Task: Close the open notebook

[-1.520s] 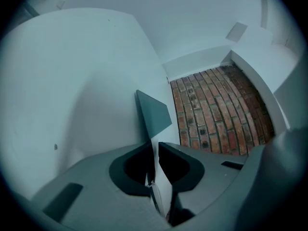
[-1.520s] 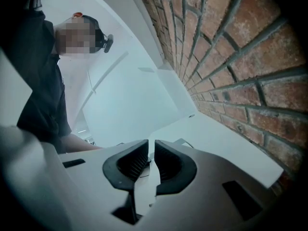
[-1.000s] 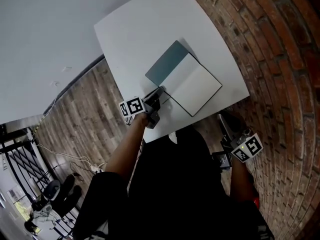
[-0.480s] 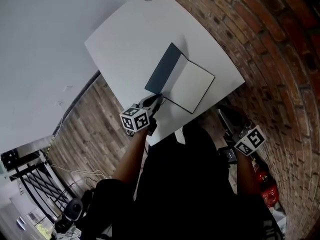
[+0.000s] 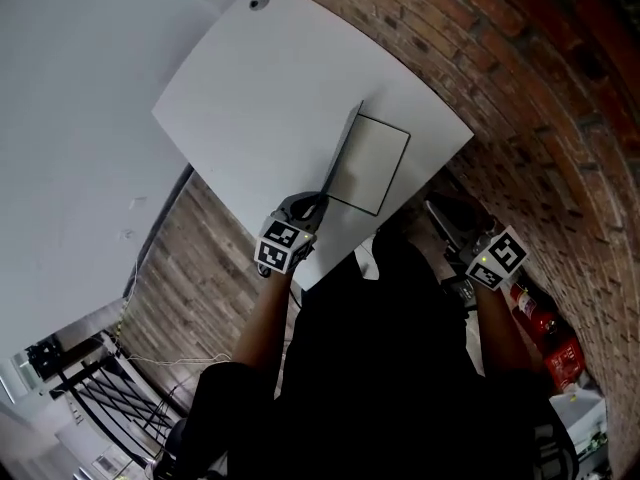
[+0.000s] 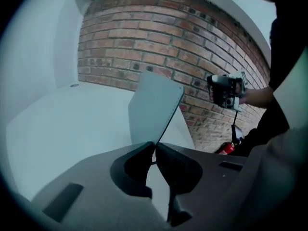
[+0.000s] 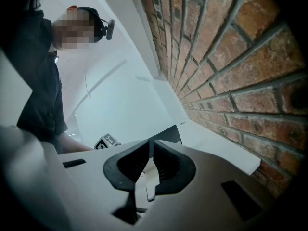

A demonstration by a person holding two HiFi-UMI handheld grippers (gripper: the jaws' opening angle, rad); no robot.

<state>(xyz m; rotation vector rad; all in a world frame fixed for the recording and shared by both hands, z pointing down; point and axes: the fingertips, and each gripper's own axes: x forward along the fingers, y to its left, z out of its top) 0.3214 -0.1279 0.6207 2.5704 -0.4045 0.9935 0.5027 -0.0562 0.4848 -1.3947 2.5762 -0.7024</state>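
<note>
Notebook (image 6: 155, 107), far page partly hidden

My head camera looks steeply down from high above the white rectangular table (image 5: 250, 78). The camera on my left claw (image 6: 155, 146) sits low and close, facing the red brick wall (image 6: 144, 32). The one on my right claw (image 7: 150, 143) looks back along that wall. All three share the grey-covered notebook (image 5: 370, 163), mid-frame.

place: office-like room | cues: white table (image 5: 250, 88), brick wall (image 5: 520, 78), wood floor (image 5: 185, 278)
</note>
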